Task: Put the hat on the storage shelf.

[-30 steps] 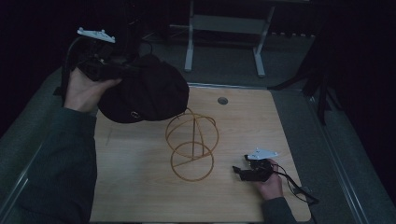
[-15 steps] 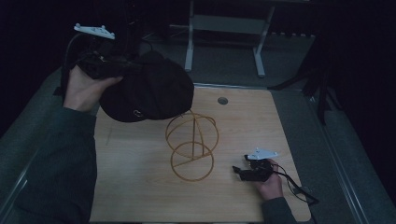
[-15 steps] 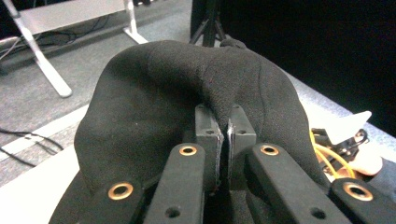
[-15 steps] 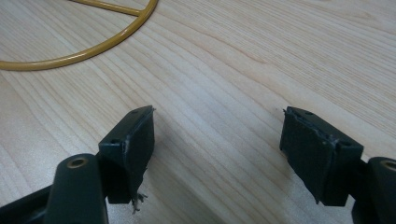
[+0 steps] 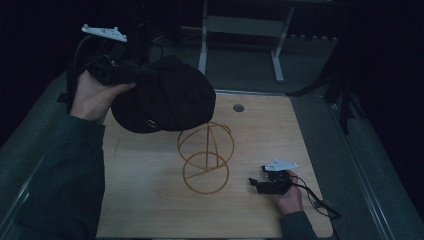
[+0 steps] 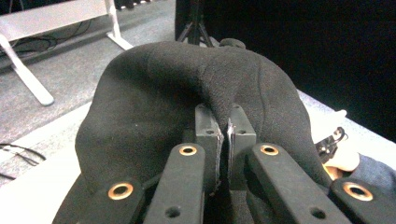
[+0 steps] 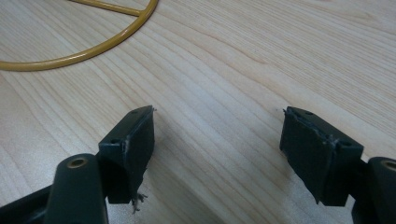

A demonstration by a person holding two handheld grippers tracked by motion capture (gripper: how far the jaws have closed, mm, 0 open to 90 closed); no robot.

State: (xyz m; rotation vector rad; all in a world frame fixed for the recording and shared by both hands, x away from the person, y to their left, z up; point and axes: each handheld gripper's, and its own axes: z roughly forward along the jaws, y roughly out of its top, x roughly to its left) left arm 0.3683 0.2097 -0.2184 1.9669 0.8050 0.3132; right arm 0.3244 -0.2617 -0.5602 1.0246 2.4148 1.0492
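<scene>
A black cap [image 5: 167,97] hangs in the air above the table's back left, just over the top of a gold wire hat stand [image 5: 206,157]. My left gripper [image 5: 131,75] is shut on the cap's edge; in the left gripper view the jaws pinch a fold of the cap [image 6: 187,88] at my left gripper [image 6: 225,128]. The stand rises from a ring base at the table's middle. My right gripper [image 5: 257,181] rests low on the wood to the right of the stand's base, open, with bare table between the jaws of my right gripper [image 7: 217,135]. The stand's ring [image 7: 84,53] curves past them.
The wooden table [image 5: 280,135] has a round grommet [image 5: 238,107] near its back edge. A cable [image 5: 315,200] trails from the right gripper toward the front right corner. White desk legs [image 5: 240,35] stand on the carpet behind the table.
My left gripper has carried the cap a little to the right and forward, closer over the top of the stand. The right gripper has stayed put.
</scene>
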